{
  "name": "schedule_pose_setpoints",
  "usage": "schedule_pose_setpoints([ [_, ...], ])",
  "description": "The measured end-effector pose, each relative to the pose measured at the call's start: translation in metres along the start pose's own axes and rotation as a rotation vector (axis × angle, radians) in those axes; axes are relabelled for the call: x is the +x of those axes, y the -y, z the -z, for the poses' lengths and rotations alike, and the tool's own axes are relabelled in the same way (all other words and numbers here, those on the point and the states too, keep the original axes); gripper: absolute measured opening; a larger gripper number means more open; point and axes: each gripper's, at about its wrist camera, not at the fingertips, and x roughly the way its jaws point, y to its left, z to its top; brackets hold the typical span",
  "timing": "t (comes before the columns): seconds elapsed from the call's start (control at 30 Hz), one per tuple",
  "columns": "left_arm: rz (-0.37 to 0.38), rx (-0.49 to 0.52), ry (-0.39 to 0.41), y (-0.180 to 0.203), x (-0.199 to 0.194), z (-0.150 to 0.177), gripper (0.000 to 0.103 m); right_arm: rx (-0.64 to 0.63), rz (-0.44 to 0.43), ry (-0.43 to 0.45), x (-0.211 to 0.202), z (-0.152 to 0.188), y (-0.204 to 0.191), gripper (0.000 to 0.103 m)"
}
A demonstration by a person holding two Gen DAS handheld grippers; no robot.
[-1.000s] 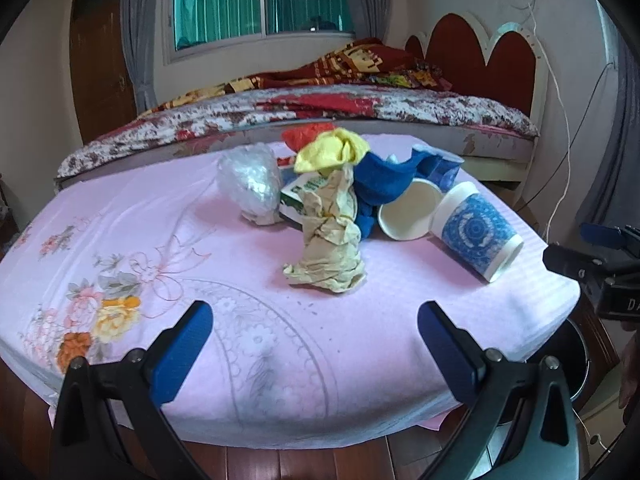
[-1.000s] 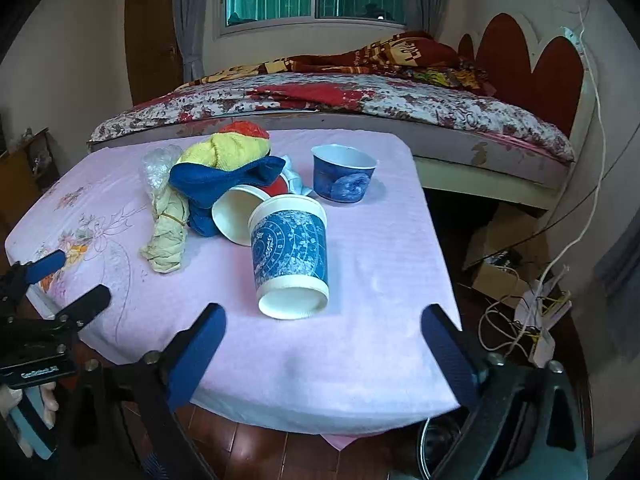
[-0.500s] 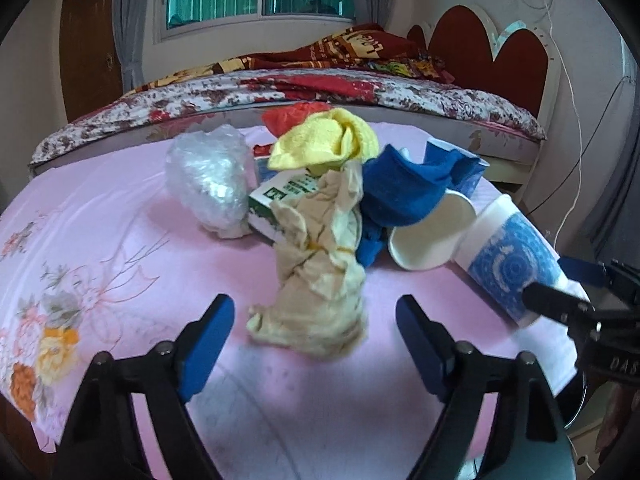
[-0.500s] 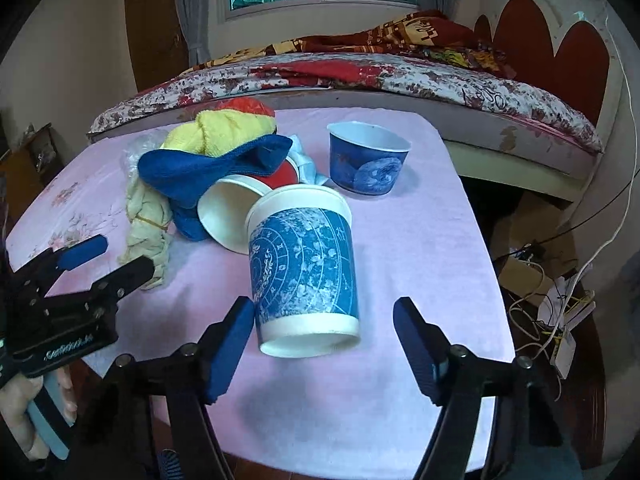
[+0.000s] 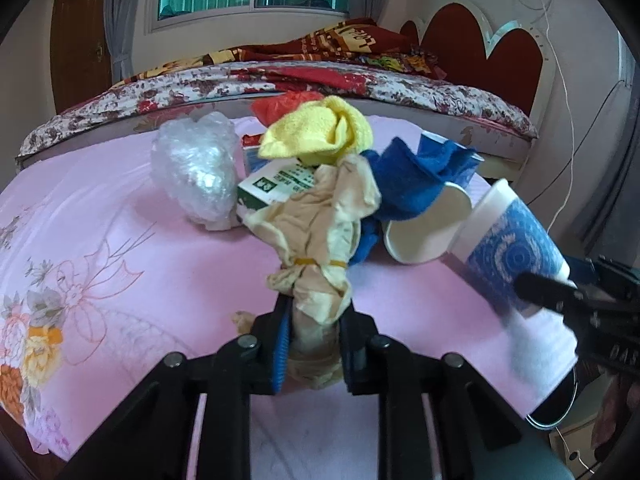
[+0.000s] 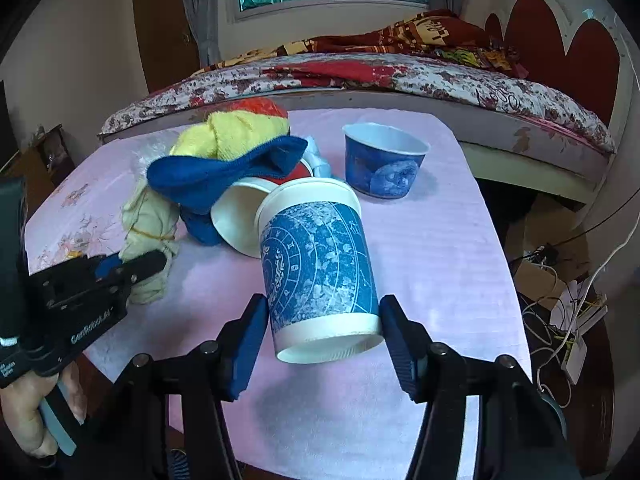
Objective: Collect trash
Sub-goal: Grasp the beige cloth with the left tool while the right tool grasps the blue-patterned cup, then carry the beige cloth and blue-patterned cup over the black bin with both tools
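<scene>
My left gripper (image 5: 314, 344) is clamped on the low end of the beige crumpled bag (image 5: 320, 236), both blue pads pressed into it w/ the bag squeezed narrow between them. The bag stands up out of my grip, a yellow rubber band (image 5: 316, 262) round its waist, top leaning on the trash pile at the table's middle.

My right gripper (image 6: 324, 336) has its pads tight on either side of the blue patterned paper cup (image 6: 318, 268), near the cup's base. Cup is tilted, base toward me, mouth pointing far-left, rim touching the white cup (image 6: 240, 220) lying on its side behind it. Can't tell if the blue cup is lifted off the pink tablecloth (image 6: 440, 240) or resting on it.

Rest of pile, far of both grips: blue cloth (image 6: 224, 172) draped over the white cup, yellow cloth (image 5: 320, 132) on top, sth red-orange (image 5: 284, 104) behind that. Green-white carton (image 5: 276, 188) sits just left of the bag's top, clear plastic wad (image 5: 196, 172) just left of the carton. A short blue bowl-cup (image 6: 384, 160) stands upright on the far right of the table, apart from the pile.

Bed (image 6: 400, 76) w/ floral cover runs along the far side. Cables and a cardboard box (image 6: 536, 284) on the floor to the right.
</scene>
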Motion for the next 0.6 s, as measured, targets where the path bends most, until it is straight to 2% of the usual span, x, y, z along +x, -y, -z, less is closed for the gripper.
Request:
schedule_pose_setpoints([
  [0.3, 0.003, 0.008, -0.001, 0.004, -0.027, 0.012, 0.022, -0.007, 0.003, 0.037, -0.033, 0.007, 0.003, 0.059],
  [0.6, 0.060, 0.103, 0.035, 0.047, -0.056, 0.015, 0.022, 0.030, 0.062, 0.075, -0.078, 0.027, 0.032, 0.059],
])
